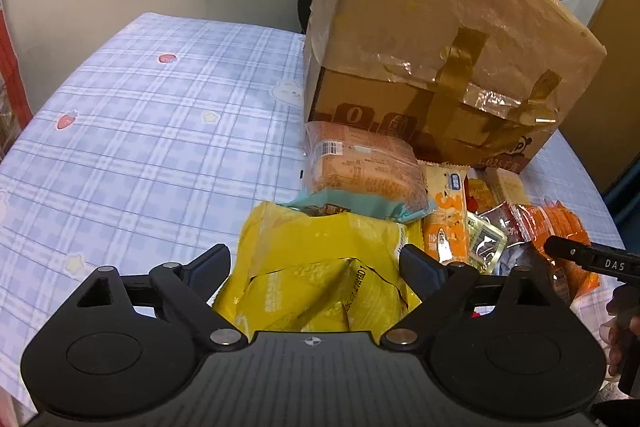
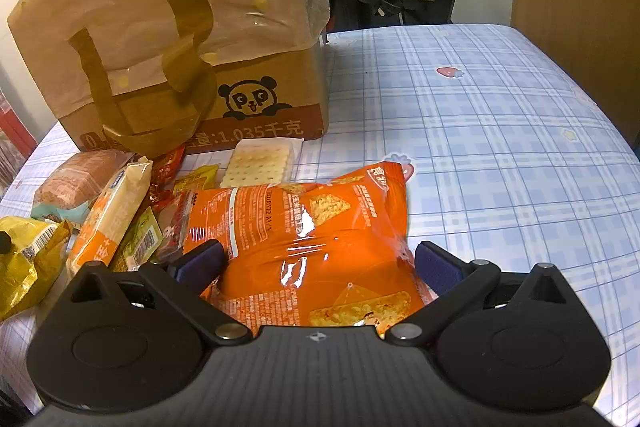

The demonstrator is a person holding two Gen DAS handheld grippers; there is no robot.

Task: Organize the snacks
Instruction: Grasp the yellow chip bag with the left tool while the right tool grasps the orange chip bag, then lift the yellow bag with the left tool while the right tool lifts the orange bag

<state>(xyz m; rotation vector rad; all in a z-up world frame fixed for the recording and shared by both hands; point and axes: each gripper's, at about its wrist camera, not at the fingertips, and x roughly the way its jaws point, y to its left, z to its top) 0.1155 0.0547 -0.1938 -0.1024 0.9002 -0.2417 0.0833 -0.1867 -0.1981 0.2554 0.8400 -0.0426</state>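
Checked tablecloth (image 2: 480,115), box (image 2: 168,39) behind the snack pile. Orange bag (image 2: 316,227) inside spread right gripper (image 2: 318,259), yellow bag (image 1: 320,259) inside spread left gripper (image 1: 316,263) — neither pinched. Both probably light, puffy, slippery, crushable — grip sealed edges.

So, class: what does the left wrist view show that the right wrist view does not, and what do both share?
Left only: the other hand-held gripper's black finger tip, at its right edge.
Right only: a square cracker pack and the box's panda logo.
Both: the taped cardboard box, yellow bag, orange chip bag, checked tablecloth.
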